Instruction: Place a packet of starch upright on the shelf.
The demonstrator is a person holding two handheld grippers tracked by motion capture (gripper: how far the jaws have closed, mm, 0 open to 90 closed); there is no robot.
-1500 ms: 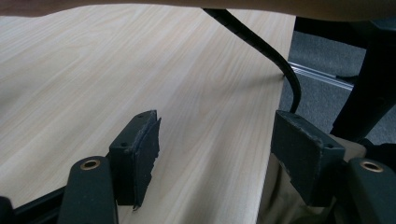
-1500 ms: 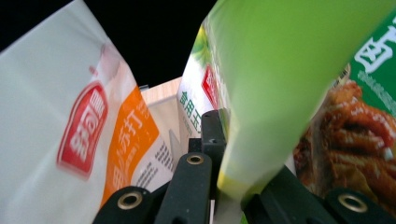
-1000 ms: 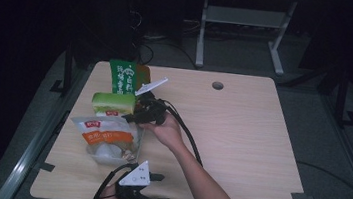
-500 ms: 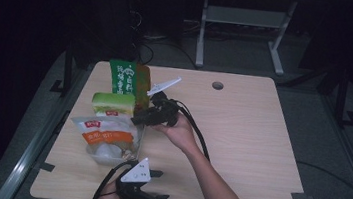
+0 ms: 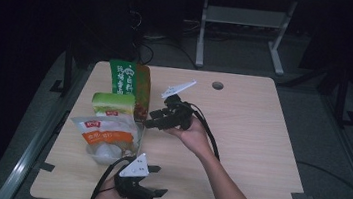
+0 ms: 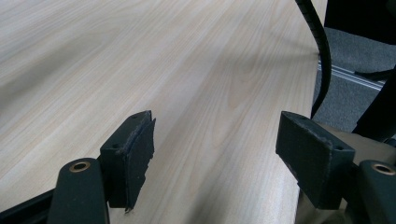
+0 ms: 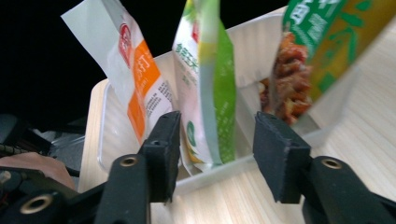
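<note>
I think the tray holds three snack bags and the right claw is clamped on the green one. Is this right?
Not quite. The tray does hold three bags, but the right claw is open: its jaws have just been opening and stand apart from the green bag. The right gripper view shows this.

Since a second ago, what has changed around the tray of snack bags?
The right gripper has drawn back from the green bag toward the table's middle, its jaws having just been opening, nothing pressed between them. The three bags stay standing in the clear tray, and the left gripper rests open at the near edge.
</note>
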